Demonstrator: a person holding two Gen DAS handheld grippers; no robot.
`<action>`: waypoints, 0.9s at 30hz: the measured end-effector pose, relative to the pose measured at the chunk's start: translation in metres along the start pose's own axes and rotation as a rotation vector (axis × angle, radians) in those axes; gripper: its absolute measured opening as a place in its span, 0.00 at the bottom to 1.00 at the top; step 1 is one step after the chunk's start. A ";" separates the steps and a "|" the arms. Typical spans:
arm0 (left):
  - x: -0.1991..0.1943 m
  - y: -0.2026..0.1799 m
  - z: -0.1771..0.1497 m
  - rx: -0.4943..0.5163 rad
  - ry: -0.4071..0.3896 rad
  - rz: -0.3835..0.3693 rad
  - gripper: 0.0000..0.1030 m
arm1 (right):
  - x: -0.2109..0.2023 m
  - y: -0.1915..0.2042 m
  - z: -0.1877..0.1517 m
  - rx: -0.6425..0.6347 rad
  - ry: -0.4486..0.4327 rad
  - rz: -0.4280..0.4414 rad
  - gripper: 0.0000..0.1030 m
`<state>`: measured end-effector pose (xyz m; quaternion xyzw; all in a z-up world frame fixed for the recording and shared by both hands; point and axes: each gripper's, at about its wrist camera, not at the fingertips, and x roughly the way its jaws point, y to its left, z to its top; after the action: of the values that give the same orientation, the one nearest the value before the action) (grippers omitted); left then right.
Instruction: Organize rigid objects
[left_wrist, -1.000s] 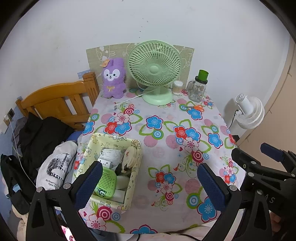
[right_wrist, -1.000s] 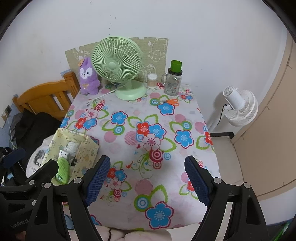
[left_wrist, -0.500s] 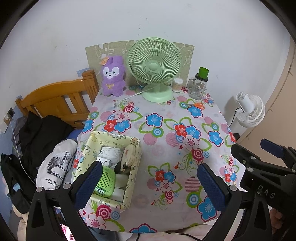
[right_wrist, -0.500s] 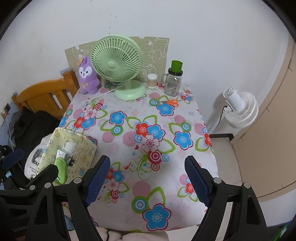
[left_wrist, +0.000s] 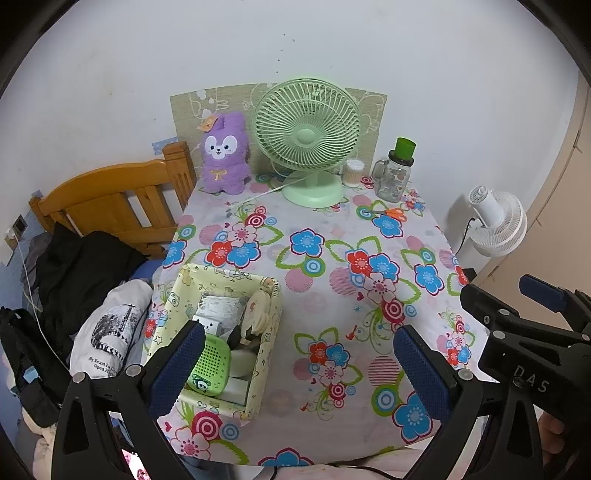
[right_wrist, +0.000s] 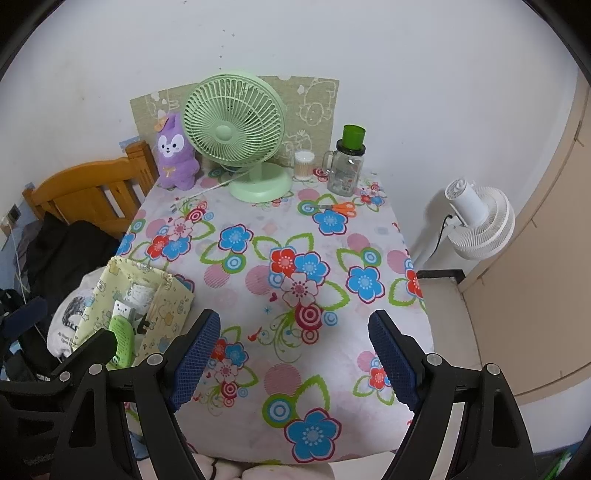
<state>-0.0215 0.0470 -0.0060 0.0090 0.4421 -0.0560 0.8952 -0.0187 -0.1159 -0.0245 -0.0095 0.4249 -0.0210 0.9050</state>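
Over the near tabletop (right_wrist: 258, 435) edge, both my grippers hang empty. Left gripper (left_wrist: 295, 365): fingers (left_wrist: 173, 369) wide apart, touching nothing. Right gripper (right_wrist: 293, 360): fingers (right_wrist: 195, 362) equally spread, nothing between. Pads are blue, dimpled rubber on black plastic arms.

Basket (left_wrist: 266, 354) sits at the near left corner: soft-sided, pale yellow printed fabric, rectangular, long axis running near-to-far. Inside: green perforated rounded case (left_wrist: 208, 365), white cube plug (left_wrist: 207, 326), beige comb-like piece, partly hidden.

Scissors (right_wrist: 338, 208) lie flat far right, orange handles to the right, blades left. Behind them: clear jar (right_wrist: 345, 170) with green lid, upright. Green fan (right_wrist: 236, 129) and purple plush (right_wrist: 173, 155) stand at the wall. Cloth is glossy floral.
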 end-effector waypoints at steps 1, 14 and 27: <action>0.000 0.000 0.000 0.001 0.001 0.001 1.00 | 0.000 0.000 0.000 0.002 0.001 0.002 0.82; -0.002 0.002 0.001 0.017 0.018 0.003 1.00 | -0.002 0.002 -0.003 0.026 0.021 0.015 0.82; -0.007 0.005 0.002 0.035 0.010 0.003 1.00 | -0.006 0.004 -0.004 0.042 0.014 0.019 0.82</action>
<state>-0.0236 0.0527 0.0010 0.0258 0.4457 -0.0621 0.8927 -0.0252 -0.1117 -0.0224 0.0138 0.4305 -0.0216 0.9022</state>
